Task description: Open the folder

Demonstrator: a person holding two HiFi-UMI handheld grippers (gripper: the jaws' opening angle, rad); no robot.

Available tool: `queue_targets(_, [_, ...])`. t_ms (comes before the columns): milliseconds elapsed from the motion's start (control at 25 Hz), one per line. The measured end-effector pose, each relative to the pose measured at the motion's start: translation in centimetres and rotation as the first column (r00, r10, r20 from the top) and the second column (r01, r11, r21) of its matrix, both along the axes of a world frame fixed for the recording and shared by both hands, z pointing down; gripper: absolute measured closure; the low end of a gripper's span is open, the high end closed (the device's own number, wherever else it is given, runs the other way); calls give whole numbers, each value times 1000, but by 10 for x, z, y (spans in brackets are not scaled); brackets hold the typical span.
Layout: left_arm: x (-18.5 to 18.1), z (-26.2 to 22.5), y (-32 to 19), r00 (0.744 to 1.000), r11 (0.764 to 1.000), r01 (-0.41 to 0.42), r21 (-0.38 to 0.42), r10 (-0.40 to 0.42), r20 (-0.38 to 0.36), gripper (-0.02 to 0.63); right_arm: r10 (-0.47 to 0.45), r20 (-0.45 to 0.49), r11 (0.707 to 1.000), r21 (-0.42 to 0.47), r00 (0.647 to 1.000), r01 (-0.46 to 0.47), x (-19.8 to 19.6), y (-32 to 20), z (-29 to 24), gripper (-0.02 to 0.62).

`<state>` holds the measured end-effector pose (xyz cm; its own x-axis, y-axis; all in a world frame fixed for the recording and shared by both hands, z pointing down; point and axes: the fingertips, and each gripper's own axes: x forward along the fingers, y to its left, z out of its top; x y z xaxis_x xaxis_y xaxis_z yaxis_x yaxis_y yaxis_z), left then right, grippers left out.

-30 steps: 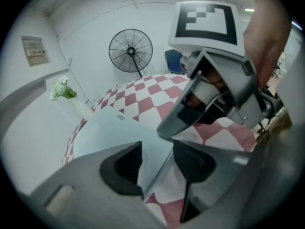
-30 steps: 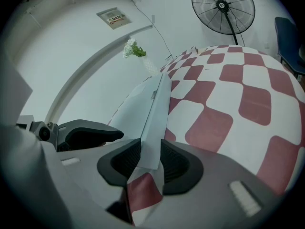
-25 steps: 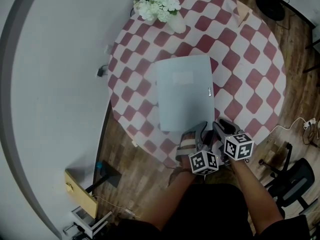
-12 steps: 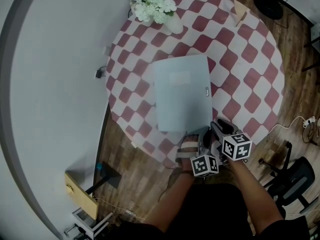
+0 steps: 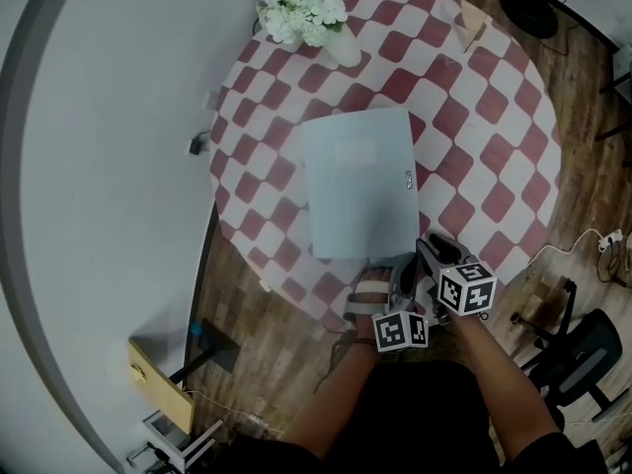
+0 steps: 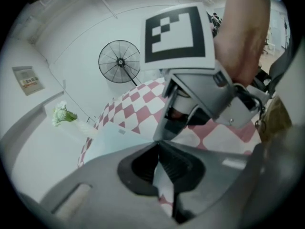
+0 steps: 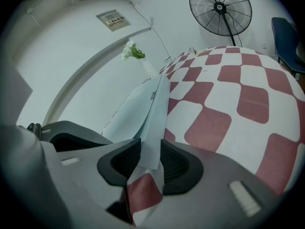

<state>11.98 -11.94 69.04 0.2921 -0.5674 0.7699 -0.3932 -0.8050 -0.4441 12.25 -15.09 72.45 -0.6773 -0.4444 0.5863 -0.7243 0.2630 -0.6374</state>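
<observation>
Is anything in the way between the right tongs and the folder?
No, nothing visible is in the way. The right tongs already pinch the near corner of the folder.

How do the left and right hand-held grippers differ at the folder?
The left hand-held gripper has just been closing its jaws, which nearly meet on a thin pale sheet of the folder; the right hand-held gripper holds its jaws wider around the folder's edge. The left sits nearer the person than the right. Both grip the folder's near corner.
</observation>
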Motion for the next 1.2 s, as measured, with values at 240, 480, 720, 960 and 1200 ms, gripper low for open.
queue_targets(240, [-5,-19,-4,997,999,40,-1,-40,-63,604,-8,-15,1000,0,1000,8,-1,1,-1,466])
queue_targets(480, [-11,-41,-10,988,996,94,7,-92,-125,606,-19,-29,1000,1,999,19,-2,2,-2,466])
queue_targets(720, [-17,-58,-13,980,993,115,24,-109,-168,606,-23,-42,1000,-1,999,23,-2,3,-3,466])
queue_targets(960, [-39,-93,-29,960,976,201,83,-180,-215,604,-35,-65,999,-3,997,35,-5,3,-6,466])
queue_targets(1200, [-71,-136,-25,937,951,271,150,-225,-268,604,-49,-114,999,5,992,50,-7,4,-10,466])
